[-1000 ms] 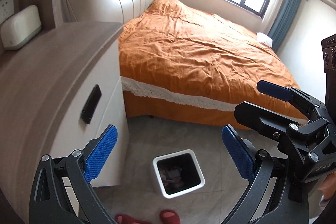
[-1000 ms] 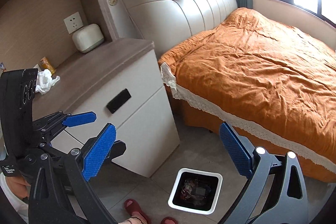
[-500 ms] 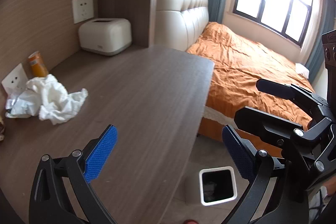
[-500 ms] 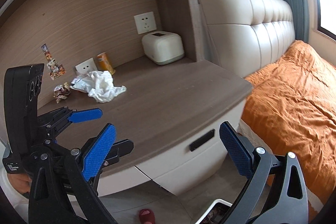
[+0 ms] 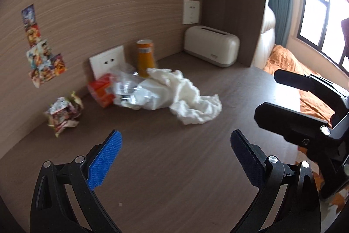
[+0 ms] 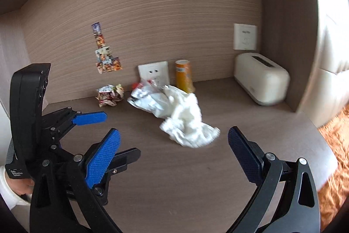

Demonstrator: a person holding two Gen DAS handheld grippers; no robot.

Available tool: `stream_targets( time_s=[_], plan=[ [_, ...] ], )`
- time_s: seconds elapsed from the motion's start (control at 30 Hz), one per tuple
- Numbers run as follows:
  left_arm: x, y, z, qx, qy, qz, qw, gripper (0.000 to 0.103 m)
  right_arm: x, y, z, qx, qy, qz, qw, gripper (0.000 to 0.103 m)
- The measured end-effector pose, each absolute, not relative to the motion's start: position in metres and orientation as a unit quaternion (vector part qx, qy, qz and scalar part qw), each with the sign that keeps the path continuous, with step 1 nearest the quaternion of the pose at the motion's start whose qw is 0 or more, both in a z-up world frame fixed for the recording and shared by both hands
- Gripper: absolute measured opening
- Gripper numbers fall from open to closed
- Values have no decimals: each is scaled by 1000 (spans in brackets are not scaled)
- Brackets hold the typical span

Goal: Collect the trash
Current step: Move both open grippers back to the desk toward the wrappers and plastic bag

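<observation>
Trash lies at the back of the brown nightstand top [image 5: 174,167]: crumpled white tissue [image 5: 189,97] [image 6: 187,121], a clear plastic wrapper [image 5: 130,88] [image 6: 144,95], an orange packet [image 5: 101,88], and a crumpled colourful wrapper [image 5: 63,113] [image 6: 109,94]. My left gripper [image 5: 174,154] is open and empty, short of the tissue. My right gripper [image 6: 174,152] is open and empty, close in front of the tissue. Each gripper shows in the other's view: the right one [image 5: 305,106], the left one [image 6: 72,123].
An orange cylinder [image 5: 145,60] [image 6: 184,75] and a cream box [image 5: 211,48] [image 6: 261,82] stand against the wood back wall. Wall sockets [image 5: 106,62] and stickers [image 5: 43,62] are on that wall. The orange bed [image 5: 290,64] lies to the right.
Both views have swung up and left from the floor bin and bed to the nightstand top. The trash pile is now close in front of both grippers. Both stay open.
</observation>
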State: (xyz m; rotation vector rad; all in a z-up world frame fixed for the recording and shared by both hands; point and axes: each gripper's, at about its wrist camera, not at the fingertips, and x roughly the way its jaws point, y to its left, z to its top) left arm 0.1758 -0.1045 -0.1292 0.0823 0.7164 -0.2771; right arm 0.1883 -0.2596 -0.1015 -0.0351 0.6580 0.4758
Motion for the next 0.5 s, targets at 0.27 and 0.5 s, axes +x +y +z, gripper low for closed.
stream_targets(
  time_s=[0.27, 0.5],
  plan=[
    [202, -23, -139, 43, 352, -52, 934, 98, 238, -185, -114, -57, 320, 281, 903, 98],
    [230, 28, -151, 56, 355, -10, 933, 98, 272, -134, -143, -103, 340, 292, 888, 98]
  ],
)
